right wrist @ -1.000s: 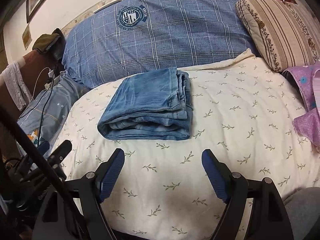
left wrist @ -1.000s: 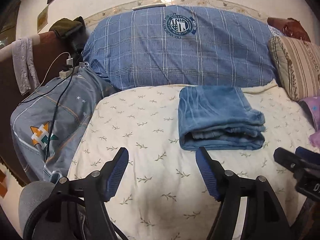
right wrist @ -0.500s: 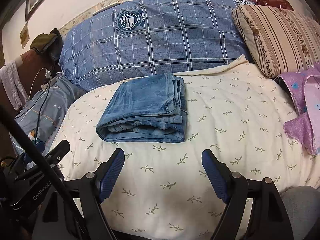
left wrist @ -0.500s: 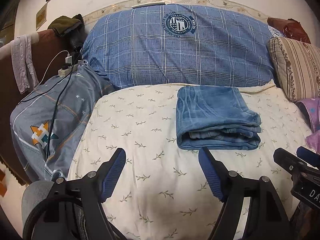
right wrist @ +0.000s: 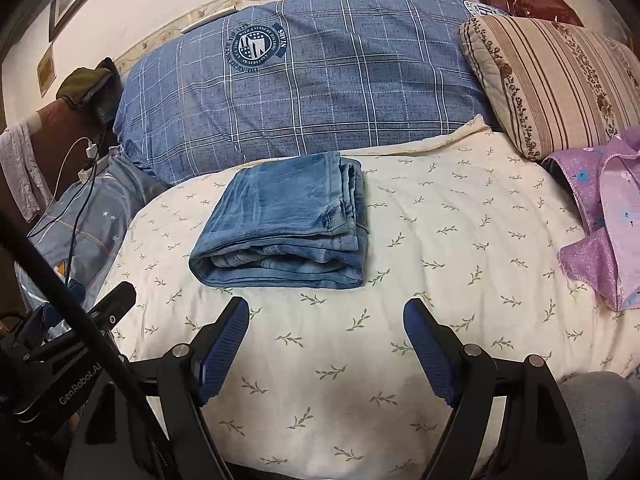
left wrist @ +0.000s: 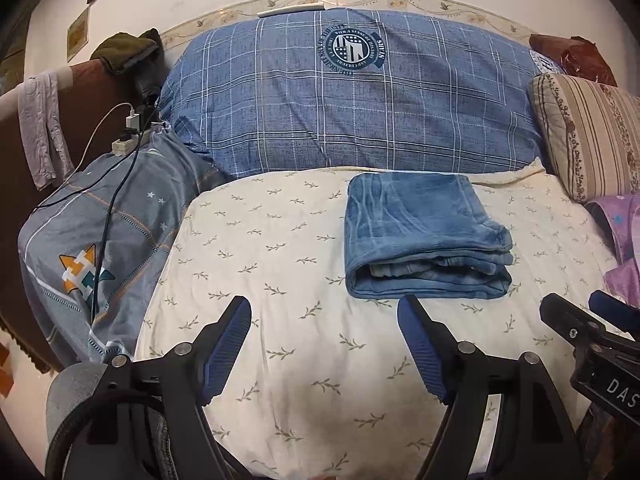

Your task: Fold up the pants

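Note:
Blue denim pants (left wrist: 420, 232) lie folded into a thick rectangle on the cream leaf-print blanket (left wrist: 280, 260), just in front of the big blue checked pillow. My left gripper (left wrist: 323, 300) hovers open a short way before the pants' near edge and slightly to their left, with nothing between its fingers. In the right wrist view the folded pants (right wrist: 288, 224) sit ahead and to the left of my right gripper (right wrist: 326, 301), which is open and empty over the blanket (right wrist: 440, 240). Each gripper shows at the edge of the other's view.
A blue checked pillow (left wrist: 360, 112) lines the back and a striped pillow (right wrist: 560, 80) sits at the right. Purple cloth (right wrist: 600, 220) lies on the right edge. A grey-blue quilt (left wrist: 100, 240) with charger cables (left wrist: 120, 184) fills the left side.
My left gripper's jaws have widened a little. Both grippers have stayed almost still and the pants have not moved.

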Motion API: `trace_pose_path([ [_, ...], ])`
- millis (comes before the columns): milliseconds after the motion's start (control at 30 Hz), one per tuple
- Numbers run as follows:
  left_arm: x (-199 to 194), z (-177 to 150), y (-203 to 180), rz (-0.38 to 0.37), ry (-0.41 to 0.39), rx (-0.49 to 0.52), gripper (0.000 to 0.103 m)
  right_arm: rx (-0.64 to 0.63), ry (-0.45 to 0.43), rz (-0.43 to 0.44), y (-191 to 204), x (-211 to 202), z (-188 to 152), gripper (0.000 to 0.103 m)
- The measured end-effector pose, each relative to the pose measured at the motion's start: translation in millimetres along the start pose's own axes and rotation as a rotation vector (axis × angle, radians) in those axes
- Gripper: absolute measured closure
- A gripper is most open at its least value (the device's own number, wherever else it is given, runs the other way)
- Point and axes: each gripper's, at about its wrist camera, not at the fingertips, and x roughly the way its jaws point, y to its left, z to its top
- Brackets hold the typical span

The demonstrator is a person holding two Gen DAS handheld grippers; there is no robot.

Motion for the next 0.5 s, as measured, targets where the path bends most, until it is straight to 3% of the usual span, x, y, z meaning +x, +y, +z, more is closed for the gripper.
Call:
trace_pose_path([
  [500,-8.5,-0.3,-3.1,-0.010,-0.007,0.011,0.027,-0.009,-0.005,-0.006,0.0,-1.5,0.8,0.022],
])
